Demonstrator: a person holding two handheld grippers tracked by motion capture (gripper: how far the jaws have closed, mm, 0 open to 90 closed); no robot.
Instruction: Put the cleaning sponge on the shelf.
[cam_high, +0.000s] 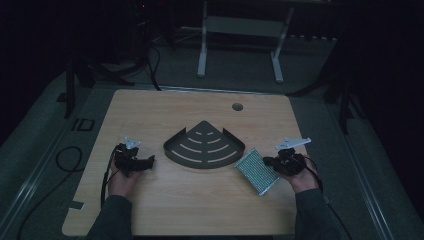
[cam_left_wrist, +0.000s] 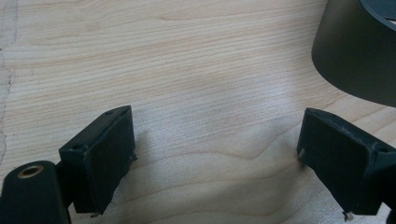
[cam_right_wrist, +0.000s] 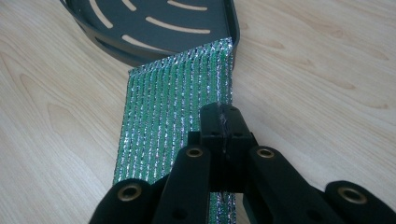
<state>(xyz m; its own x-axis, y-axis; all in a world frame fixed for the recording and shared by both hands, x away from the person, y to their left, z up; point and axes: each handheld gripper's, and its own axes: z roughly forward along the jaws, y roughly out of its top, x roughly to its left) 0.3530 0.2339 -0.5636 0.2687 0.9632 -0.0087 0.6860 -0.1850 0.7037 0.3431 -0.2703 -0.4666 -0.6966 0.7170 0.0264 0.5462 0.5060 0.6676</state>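
Note:
A dark quarter-round slotted tray lies at the middle of the wooden table. A green glittery mesh pad lies just right of it, its far end against the tray's corner. My right gripper has its jaws pressed together, tips low over the pad's right edge; I cannot tell whether they pinch any of it. My left gripper is open left of the tray, nothing between its pads, bare wood below. The tray's wall shows at the upper right of that view.
A round cable hole sits near the table's far edge. Beyond the table stands a white frame on a dim floor. Cables trail off the left side. Bare wood lies in front of the tray.

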